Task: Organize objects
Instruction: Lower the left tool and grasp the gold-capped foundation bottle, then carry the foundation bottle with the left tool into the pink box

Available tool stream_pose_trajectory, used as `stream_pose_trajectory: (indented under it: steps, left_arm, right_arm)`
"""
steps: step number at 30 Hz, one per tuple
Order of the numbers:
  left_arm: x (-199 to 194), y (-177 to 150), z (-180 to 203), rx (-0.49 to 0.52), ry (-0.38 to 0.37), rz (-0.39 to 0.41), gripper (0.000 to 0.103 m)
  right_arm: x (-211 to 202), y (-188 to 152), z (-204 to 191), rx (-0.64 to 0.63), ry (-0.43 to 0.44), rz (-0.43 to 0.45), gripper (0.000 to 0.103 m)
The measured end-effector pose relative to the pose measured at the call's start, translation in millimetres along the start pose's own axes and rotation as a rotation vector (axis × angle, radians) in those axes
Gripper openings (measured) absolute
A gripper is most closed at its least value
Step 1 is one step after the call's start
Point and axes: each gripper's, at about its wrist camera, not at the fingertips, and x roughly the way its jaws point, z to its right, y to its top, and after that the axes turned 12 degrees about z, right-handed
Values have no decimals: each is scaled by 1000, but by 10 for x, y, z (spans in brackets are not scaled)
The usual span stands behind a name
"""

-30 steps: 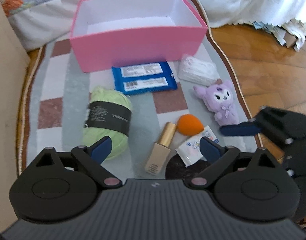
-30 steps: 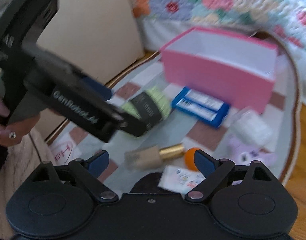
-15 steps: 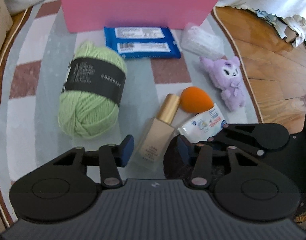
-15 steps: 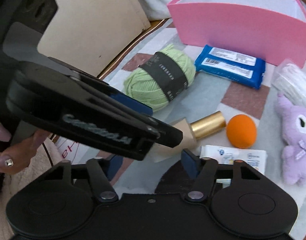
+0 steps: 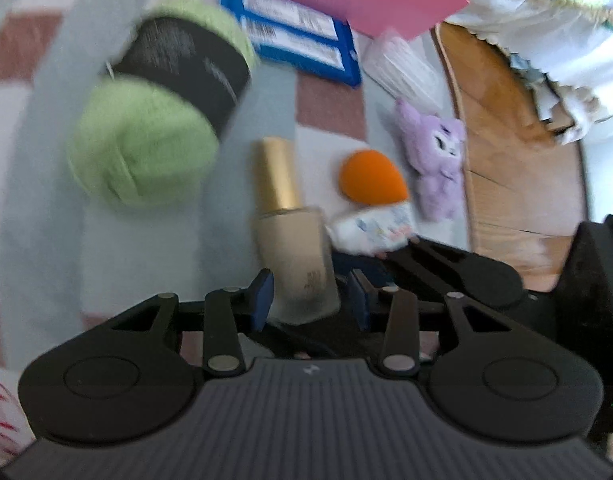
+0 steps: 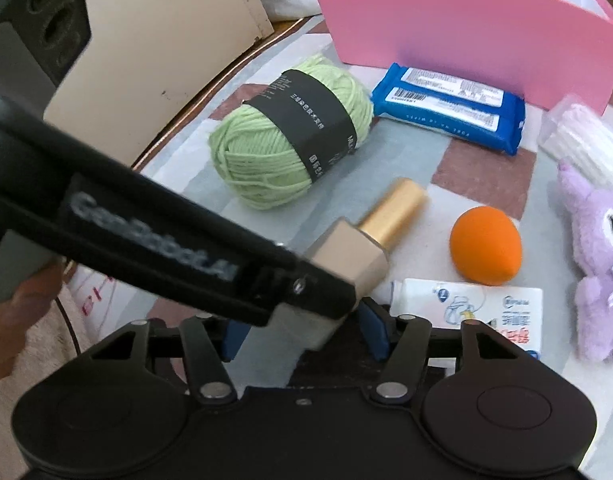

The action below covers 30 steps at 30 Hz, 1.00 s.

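1. The left gripper (image 5: 310,296), at the lower centre of its own view, has its blue pads on either side of the base of a beige foundation bottle with a gold cap (image 5: 286,216); the pads look pressed to the glass, though that frame is blurred.
2. In the right wrist view the left gripper (image 6: 306,300) crosses from the left and covers the bottle's (image 6: 366,236) base.
3. The right gripper (image 6: 302,330), at lower centre, is partly closed with nothing between its pads; the bottle's base and the left gripper lie in front of it.
4. The pink cardboard box (image 6: 466,28) stands at the upper right on a checked rug (image 6: 406,152).
5. In front of it lie a blue wipes pack (image 6: 450,108) and a green yarn ball with a black band (image 6: 290,132).
6. At right sit an orange makeup sponge (image 6: 486,244), a purple plush toy (image 6: 598,256) and a white printed sachet (image 6: 474,304).
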Motion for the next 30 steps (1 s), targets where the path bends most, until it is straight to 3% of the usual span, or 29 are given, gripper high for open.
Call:
stream_pose_trajectory:
  steps: [6,10,14,19,30]
  left_arm:
    - [58,-90,161,46,69,31,39]
    - [0,-115,89,-1,68,61,38]
    - [-71,-91,69,8,134,124,41]
    - [21,-94,-4,-41,91,97,48]
    - [23,-240,121,-33,104,137,46]
  right_arm:
    - [48,-71,-127,-133,-53,6,71]
    - [16,-105,-202,-191,-119,4,55]
    - [-43,-65,-108,-96,-129,-1,43]
    - [-114,-31,190,109,-50,17,40]
    - [-217,-82,196,114,-17,29,40]
